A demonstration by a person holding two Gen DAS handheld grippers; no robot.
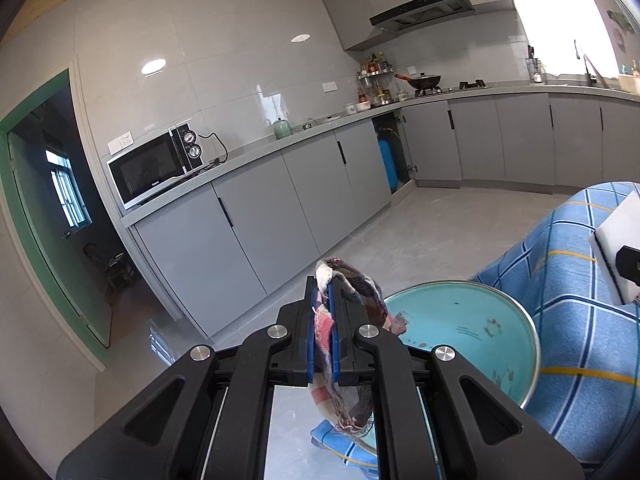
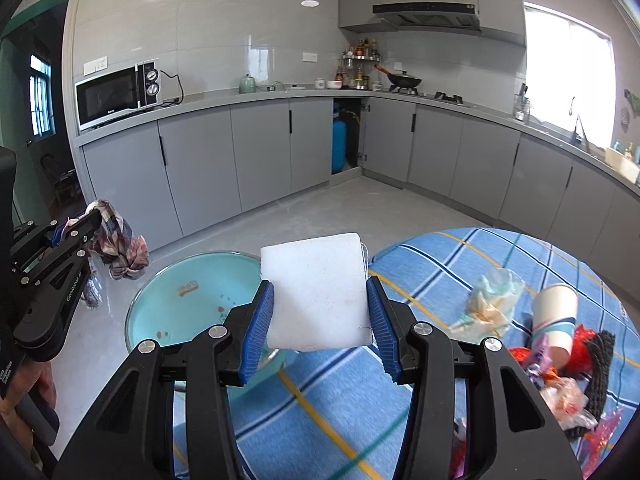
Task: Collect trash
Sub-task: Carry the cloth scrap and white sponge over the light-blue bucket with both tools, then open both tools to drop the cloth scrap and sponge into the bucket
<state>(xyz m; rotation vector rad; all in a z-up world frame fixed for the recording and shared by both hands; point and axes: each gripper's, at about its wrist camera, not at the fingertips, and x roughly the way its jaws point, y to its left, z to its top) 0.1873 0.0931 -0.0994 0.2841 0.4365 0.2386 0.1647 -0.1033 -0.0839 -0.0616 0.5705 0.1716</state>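
My left gripper (image 1: 325, 280) is shut on a crumpled plaid rag (image 1: 360, 292) and holds it above the left rim of a teal basin (image 1: 472, 320). The rag (image 2: 120, 240) and left gripper (image 2: 86, 216) also show at the left of the right wrist view. My right gripper (image 2: 320, 284) is shut on a white foam block (image 2: 318, 292), held above the near right rim of the basin (image 2: 188, 300). The block (image 1: 616, 240) shows at the right edge of the left wrist view. Crumpled wrappers (image 2: 492, 300), a paper cup (image 2: 554, 320) and other trash (image 2: 568, 380) lie on the blue checked tablecloth (image 2: 340, 412).
Grey kitchen cabinets (image 2: 260, 148) run along the back and right walls, with a microwave (image 2: 116, 94), kettle (image 2: 247, 84) and stove with a pan (image 2: 404, 80) on the counter. A blue gas cylinder (image 2: 339, 144) stands in an open cabinet. A green door frame (image 1: 36, 200) is at left.
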